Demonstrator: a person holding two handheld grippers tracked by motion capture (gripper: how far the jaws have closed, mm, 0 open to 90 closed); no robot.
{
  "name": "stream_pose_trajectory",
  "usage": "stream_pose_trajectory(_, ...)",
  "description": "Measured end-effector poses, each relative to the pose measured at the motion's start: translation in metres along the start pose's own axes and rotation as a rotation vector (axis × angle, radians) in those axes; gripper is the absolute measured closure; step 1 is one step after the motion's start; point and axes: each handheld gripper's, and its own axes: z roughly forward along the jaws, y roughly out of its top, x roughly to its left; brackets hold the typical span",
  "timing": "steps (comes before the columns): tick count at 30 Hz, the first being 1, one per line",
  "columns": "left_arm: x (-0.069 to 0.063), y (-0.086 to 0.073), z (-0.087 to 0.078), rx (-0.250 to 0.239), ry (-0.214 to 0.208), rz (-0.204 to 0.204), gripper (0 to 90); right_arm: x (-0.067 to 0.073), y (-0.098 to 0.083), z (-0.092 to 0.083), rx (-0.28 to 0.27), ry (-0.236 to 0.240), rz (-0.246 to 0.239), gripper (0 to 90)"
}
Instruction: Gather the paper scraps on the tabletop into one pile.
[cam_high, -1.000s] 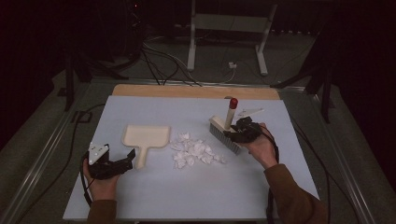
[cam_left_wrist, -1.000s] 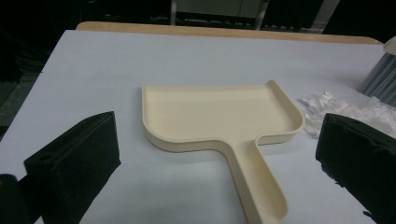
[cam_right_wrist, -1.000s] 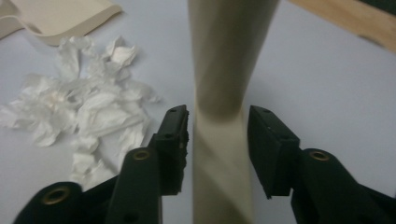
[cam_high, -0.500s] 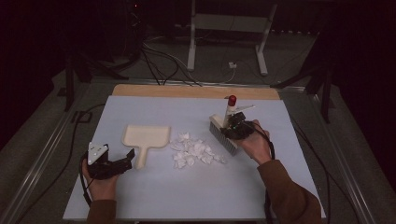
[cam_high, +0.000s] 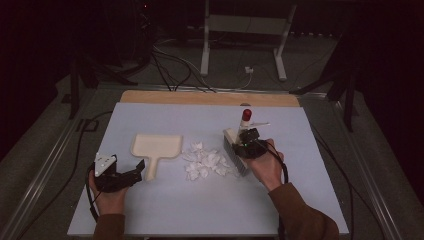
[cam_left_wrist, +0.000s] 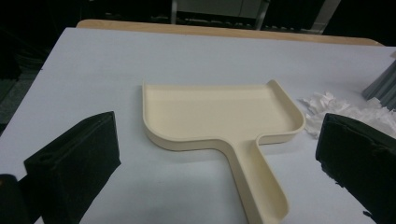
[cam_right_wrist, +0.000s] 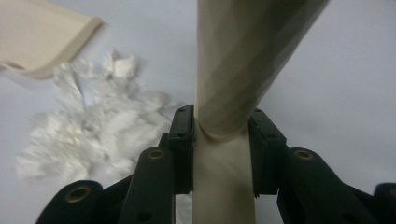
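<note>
A cream dustpan (cam_high: 156, 148) lies flat on the pale table, its handle pointing toward the near edge. My left gripper (cam_high: 131, 172) rests just short of that handle, open, and in the left gripper view the dustpan (cam_left_wrist: 219, 116) lies ahead between the wide jaws of the left gripper (cam_left_wrist: 219, 140). A heap of white paper scraps (cam_high: 206, 161) sits to the right of the pan. My right gripper (cam_high: 248, 145) is shut on the cream handle (cam_right_wrist: 233, 70) of a red-tipped brush (cam_high: 245, 125). Its grey bristles (cam_high: 235, 152) stand at the right edge of the scraps (cam_right_wrist: 93, 126).
The table (cam_high: 200, 210) is a light blue-grey board with a wooden strip (cam_high: 210, 98) along its far edge. Beyond it, a metal stand (cam_high: 240, 45) and cables (cam_high: 170, 70) sit on the dark floor. Bare board lies in front of the scraps and at the far left.
My right hand has shifted a little to the left with the brush, closer to the scraps. The left hand and the dustpan have stayed put.
</note>
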Motion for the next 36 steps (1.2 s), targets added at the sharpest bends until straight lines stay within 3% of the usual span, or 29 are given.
stream_pose_trajectory(8, 0.001, 0.000, 0.000, -0.001, 0.001, -0.003, 0.5, 0.027, 0.007, 0.011, -0.021, 0.017, 0.031, 67.5)
stream_pose_trajectory(17, 0.001, 0.000, 0.000, 0.002, -0.002, 0.001, 0.5, 0.045, 0.011, 0.017, -0.032, 0.060, 0.018, 67.5)
stream_pose_trajectory(21, 0.001, 0.000, 0.000, 0.001, -0.001, 0.000, 0.5, 0.041, 0.012, 0.017, -0.049, 0.044, 0.016, 67.4)
stream_pose_trajectory(29, 0.001, 0.000, 0.000, 0.002, -0.001, -0.001, 0.5, 0.026, 0.012, 0.007, -0.080, -0.034, 0.015, 67.4)
stream_pose_trajectory(36, 0.001, 0.000, 0.000, 0.001, 0.000, -0.007, 0.5, 0.021, 0.005, -0.008, -0.095, -0.050, 0.016, 67.4)
